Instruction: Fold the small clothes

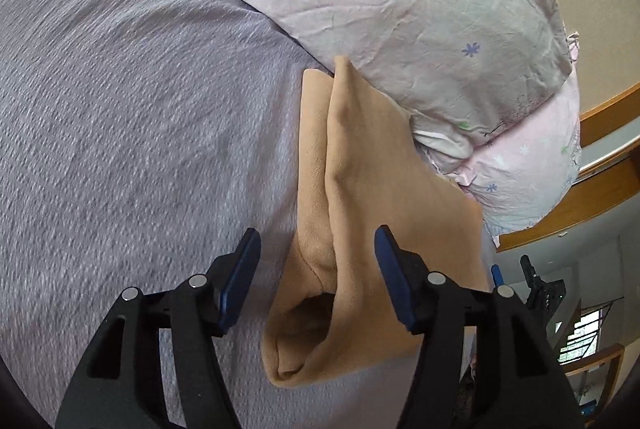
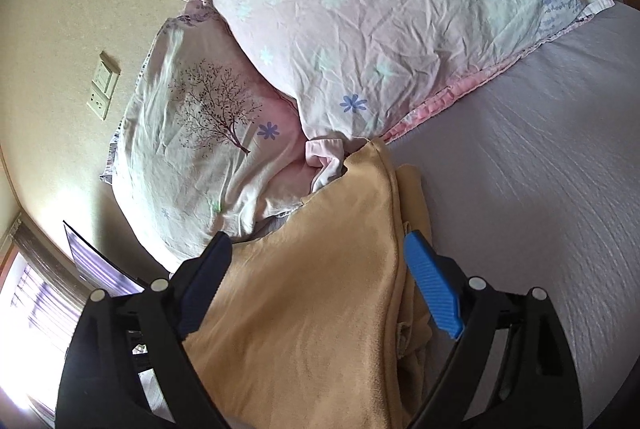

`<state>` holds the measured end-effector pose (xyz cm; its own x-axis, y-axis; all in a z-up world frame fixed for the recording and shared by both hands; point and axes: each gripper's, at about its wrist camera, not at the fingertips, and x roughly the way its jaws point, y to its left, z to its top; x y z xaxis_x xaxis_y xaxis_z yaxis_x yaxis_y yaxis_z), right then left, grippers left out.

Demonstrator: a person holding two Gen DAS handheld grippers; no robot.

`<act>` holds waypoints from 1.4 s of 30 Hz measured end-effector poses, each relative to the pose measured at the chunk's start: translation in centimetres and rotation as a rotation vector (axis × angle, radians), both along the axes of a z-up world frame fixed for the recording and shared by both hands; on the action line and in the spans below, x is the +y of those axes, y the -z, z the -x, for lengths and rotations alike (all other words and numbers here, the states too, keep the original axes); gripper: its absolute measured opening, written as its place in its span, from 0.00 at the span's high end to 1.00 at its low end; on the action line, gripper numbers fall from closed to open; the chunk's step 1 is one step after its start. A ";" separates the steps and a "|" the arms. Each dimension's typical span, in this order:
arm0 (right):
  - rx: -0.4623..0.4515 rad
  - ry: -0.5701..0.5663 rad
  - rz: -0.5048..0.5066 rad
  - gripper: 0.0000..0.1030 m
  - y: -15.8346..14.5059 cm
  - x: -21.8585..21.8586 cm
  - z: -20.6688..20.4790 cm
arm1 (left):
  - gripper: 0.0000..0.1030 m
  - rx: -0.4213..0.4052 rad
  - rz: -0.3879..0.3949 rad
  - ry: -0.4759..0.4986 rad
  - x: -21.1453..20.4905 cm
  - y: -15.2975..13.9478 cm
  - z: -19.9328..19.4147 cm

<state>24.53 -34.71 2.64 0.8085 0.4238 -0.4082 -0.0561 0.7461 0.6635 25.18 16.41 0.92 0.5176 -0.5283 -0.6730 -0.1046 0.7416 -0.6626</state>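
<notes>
Where pillows (image 1: 400,9) crowd, tan garment (image 1: 360,189) abuts, fingers apart

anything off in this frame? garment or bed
Mostly fine. The tan garment is folded lengthwise but unevenly: one layer stands up as a ridge, and its near end gapes open like a pocket. Its far tip pokes against the pillows. Both grippers, left and right, are open over it.

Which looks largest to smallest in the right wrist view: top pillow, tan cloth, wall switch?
1. Top pillow
2. Tan cloth, though it is close to the camera, so its rank against the pillow is unsure.
3. Wall switch
</notes>
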 end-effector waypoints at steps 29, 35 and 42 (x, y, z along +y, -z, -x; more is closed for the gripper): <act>-0.050 0.135 -0.121 0.15 0.3 -5.5 2.3 | 0.64 -0.134 0.357 0.690 -31.2 -5.9 -2.0; -0.040 -0.048 -0.008 0.44 -1.5 -2.6 4.0 | 0.23 -0.294 0.073 0.541 -23.6 -7.9 1.2; 0.043 -0.195 0.138 0.48 -1.6 2.1 7.6 | 0.23 -0.335 -0.043 0.606 -22.7 -6.6 3.2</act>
<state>16.97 -32.59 4.25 0.6974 0.5079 -0.5056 -0.1815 0.8077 0.5609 21.97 -6.32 7.53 0.3234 -0.7665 -0.5549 0.5414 0.6308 -0.5558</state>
